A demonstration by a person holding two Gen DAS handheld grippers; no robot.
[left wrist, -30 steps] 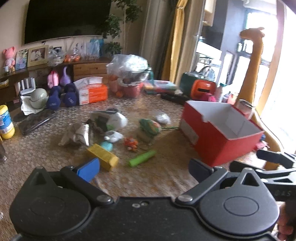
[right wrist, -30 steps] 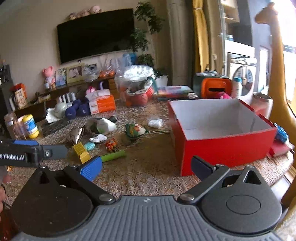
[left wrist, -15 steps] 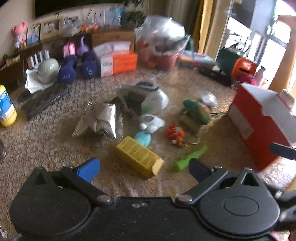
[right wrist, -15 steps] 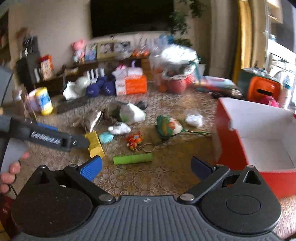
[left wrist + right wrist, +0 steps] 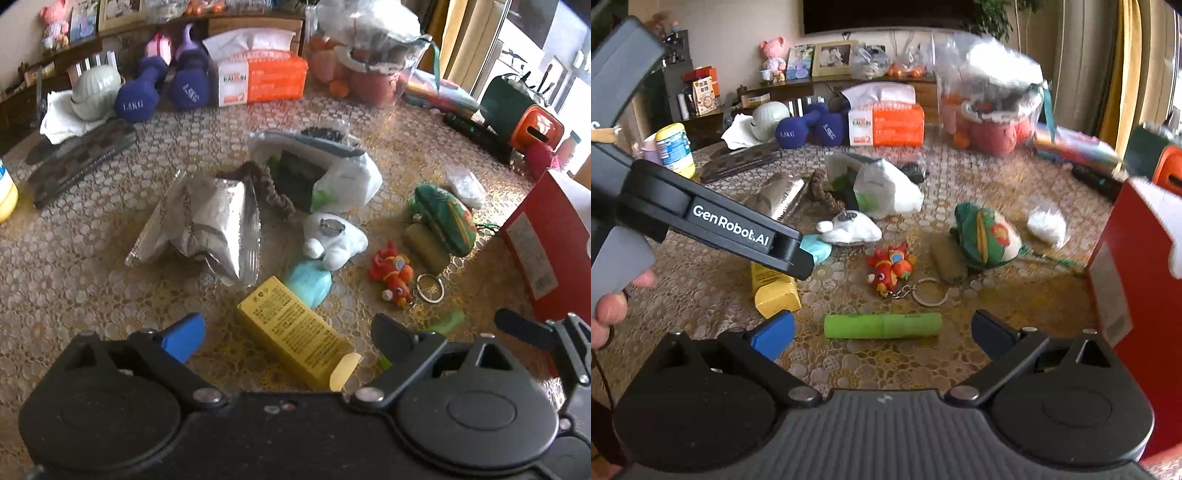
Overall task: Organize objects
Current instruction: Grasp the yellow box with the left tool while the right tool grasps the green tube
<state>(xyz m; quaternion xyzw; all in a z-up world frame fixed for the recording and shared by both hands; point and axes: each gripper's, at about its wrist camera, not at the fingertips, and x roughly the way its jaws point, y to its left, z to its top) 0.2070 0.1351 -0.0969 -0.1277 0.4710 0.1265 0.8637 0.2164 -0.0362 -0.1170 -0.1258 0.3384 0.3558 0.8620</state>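
My left gripper [image 5: 290, 338] is open, its fingers on either side of a yellow box [image 5: 295, 330] that lies on the table. My right gripper [image 5: 884, 334] is open, with a green tube [image 5: 882, 325] lying between its fingertips. Behind them lie a red toy keychain [image 5: 892, 271], a white plush [image 5: 332, 238], a light blue piece [image 5: 310, 284], a green pouch [image 5: 986, 238] and a silver foil bag [image 5: 207, 225]. A red box [image 5: 1126, 280] with an open top stands at the right. The left gripper also shows in the right wrist view [image 5: 798, 258], over the yellow box [image 5: 775, 291].
At the back of the table are an orange tissue box [image 5: 262, 79], two purple dumbbells [image 5: 162, 90], a white plastic bag [image 5: 332, 173], a bagged basket [image 5: 993, 107], a dark tray [image 5: 79, 158] and a yellow-lidded bottle [image 5: 674, 149]. A patterned cloth [image 5: 74, 266] covers the table.
Both grippers have moved forward and down toward the small objects. The left has come around the yellow box and the right has come up to the green tube. Both stay open.
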